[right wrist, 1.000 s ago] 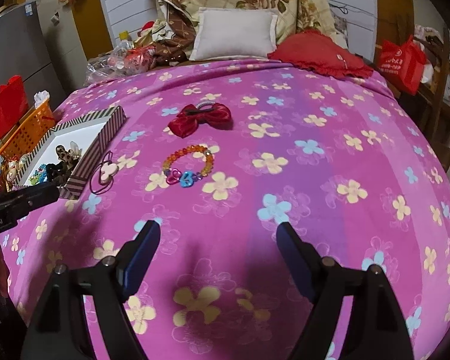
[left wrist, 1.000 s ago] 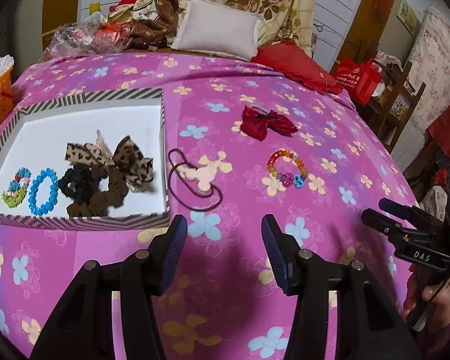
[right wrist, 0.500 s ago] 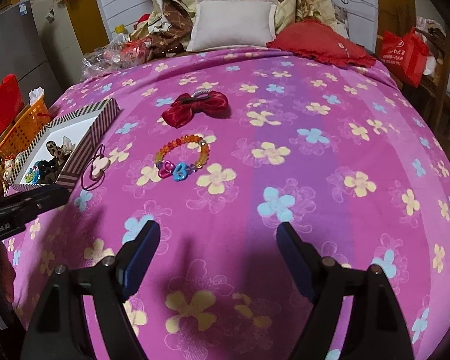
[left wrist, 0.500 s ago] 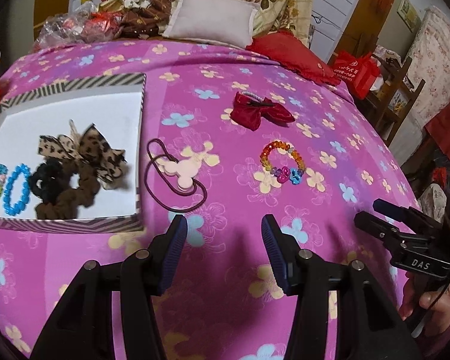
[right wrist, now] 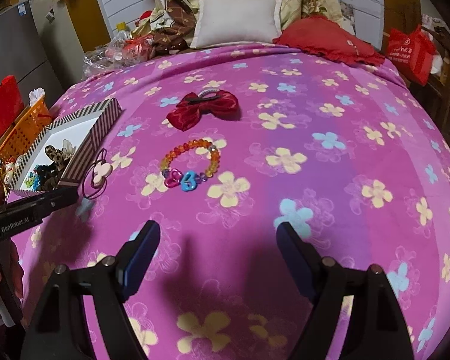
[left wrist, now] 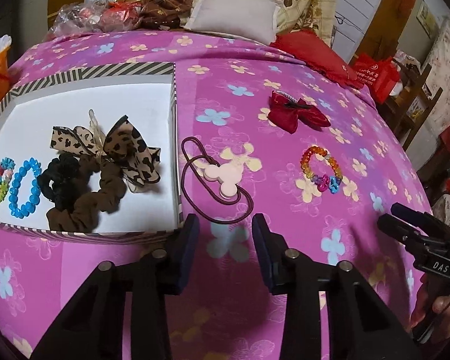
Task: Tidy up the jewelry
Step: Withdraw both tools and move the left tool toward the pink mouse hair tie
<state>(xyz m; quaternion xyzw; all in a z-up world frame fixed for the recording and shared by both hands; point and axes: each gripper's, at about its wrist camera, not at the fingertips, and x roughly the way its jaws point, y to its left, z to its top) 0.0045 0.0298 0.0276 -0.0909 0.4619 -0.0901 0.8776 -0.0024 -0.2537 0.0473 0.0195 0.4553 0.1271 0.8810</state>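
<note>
A striped-rim white box on the pink flowered bed holds a leopard bow, black and brown scrunchies and two bead bracelets. Just right of the box lies a dark hair tie with a pink mouse-shaped charm. Farther right sit a rainbow bead bracelet and a red bow clip. My left gripper hovers just short of the hair tie, jaws closing with nothing between them. My right gripper stands open and empty below the rainbow bracelet.
Pillows, a red cushion and plastic bags crowd the head of the bed. An orange basket stands off the left side. A wooden shelf with a red bag stands at the right.
My left gripper has moved forward and down toward the hair tie, and its jaws have narrowed. My right gripper has edged closer to the rainbow bracelet, still wide.
</note>
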